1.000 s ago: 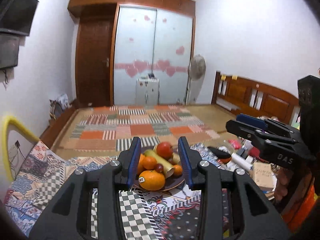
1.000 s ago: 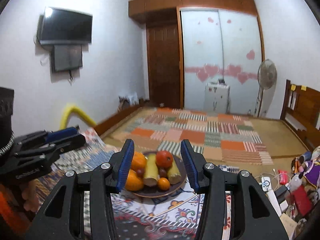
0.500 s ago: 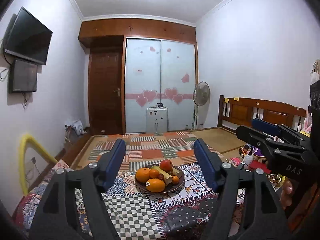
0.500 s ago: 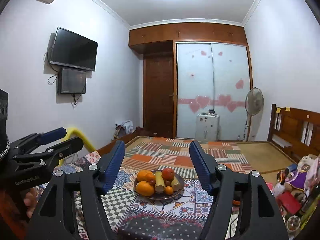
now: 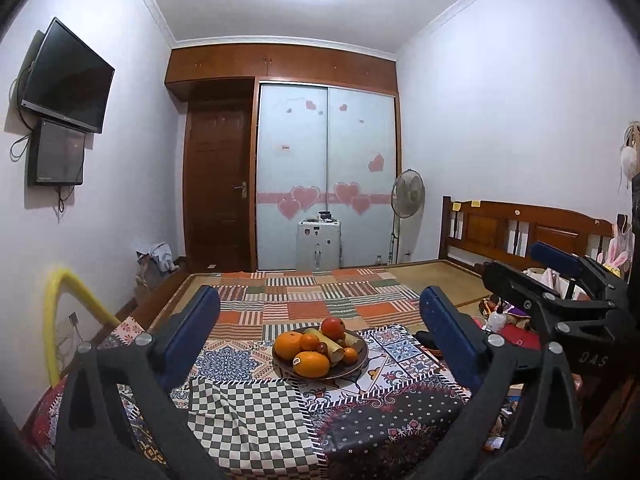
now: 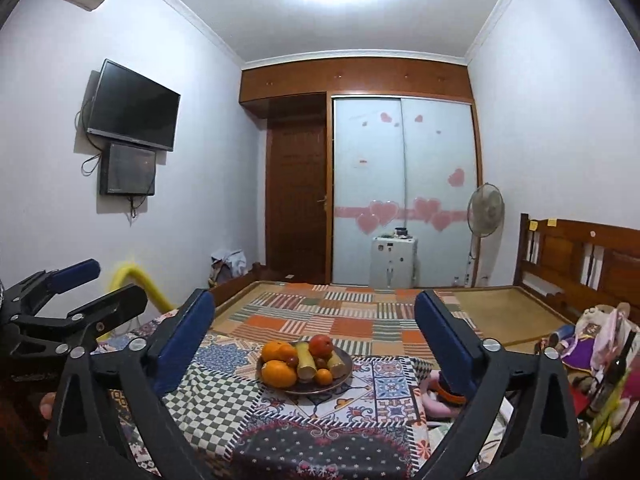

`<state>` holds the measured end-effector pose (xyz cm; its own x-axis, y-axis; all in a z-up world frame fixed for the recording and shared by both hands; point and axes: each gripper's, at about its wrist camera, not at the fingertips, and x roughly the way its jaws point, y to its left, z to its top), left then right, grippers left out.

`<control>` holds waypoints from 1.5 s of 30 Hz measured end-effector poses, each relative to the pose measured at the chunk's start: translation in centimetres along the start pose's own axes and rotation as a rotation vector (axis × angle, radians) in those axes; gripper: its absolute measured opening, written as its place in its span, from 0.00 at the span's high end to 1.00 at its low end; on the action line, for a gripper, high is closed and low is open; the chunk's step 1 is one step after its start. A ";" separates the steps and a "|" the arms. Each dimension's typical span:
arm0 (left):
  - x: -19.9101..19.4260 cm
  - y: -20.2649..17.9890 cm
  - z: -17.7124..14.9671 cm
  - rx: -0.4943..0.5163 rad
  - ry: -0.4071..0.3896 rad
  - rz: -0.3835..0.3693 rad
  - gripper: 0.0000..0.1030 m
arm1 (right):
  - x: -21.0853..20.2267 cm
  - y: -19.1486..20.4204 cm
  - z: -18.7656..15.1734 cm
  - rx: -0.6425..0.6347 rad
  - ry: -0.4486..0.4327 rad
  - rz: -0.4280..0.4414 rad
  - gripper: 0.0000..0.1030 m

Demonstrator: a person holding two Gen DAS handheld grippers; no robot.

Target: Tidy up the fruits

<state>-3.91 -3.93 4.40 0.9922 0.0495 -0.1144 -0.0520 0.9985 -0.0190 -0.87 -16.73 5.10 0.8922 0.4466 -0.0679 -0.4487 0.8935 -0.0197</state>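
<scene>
A dark plate (image 5: 360,358) (image 6: 345,372) sits on the patterned tablecloth (image 5: 248,412) (image 6: 384,388). It holds oranges (image 5: 311,363) (image 6: 277,373), a red apple (image 5: 333,326) (image 6: 321,345), yellow-green stalk pieces (image 5: 326,345) (image 6: 305,362) and small fruits. My left gripper (image 5: 319,326) is open and empty, held back from the plate. My right gripper (image 6: 314,324) is open and empty, also well short of the plate. Each gripper shows at the edge of the other's view: the right one in the left wrist view (image 5: 560,280), the left one in the right wrist view (image 6: 76,292).
A patchwork mat (image 5: 312,300) covers the bed beyond the table. A wooden headboard (image 5: 520,232) stands at right. Toys and bottles (image 6: 592,344) clutter the right side. A yellow tube (image 5: 60,308) arcs at left. A fan (image 6: 485,208) and a white box (image 6: 394,260) stand by the wardrobe.
Both grippers have pulled back and up from the plate, which now looks smaller and farther. Both sets of jaws have opened wider.
</scene>
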 end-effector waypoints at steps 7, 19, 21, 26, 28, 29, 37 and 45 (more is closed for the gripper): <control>0.2 0.1 -0.2 -0.005 0.006 0.009 0.00 | -0.6 -0.1 -0.4 0.001 -0.005 -0.016 0.00; 0.2 -0.2 -0.6 -0.007 0.016 0.008 0.00 | -1.3 -0.2 -0.4 0.019 -0.009 -0.014 0.00; 0.3 -0.2 -0.6 -0.008 0.017 0.007 0.00 | -1.4 -0.3 -0.3 0.018 -0.010 -0.014 0.00; 0.3 -0.2 -0.6 -0.010 0.017 0.009 0.00 | -1.5 -0.2 -0.2 0.019 -0.013 -0.015 0.00; 0.3 -0.3 -0.6 -0.011 0.018 0.009 0.00 | -1.5 -0.2 -0.1 0.024 -0.013 -0.014 0.00; 0.3 -0.3 -0.6 -0.011 0.018 0.009 0.00 | -1.5 -0.3 0.0 0.026 -0.013 -0.014 0.00; 0.4 -0.5 -0.7 -0.016 0.021 0.008 0.00 | -1.4 -0.4 0.1 0.030 -0.015 -0.013 0.00; 0.4 -0.7 -0.7 -0.008 0.020 0.012 0.00 | -1.4 -0.4 0.2 0.033 -0.019 -0.011 0.00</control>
<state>-3.55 -4.64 3.63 0.9891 0.0606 -0.1344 -0.0646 0.9976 -0.0256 -1.97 -17.72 5.39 0.8980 0.4372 -0.0488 -0.4372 0.8993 0.0125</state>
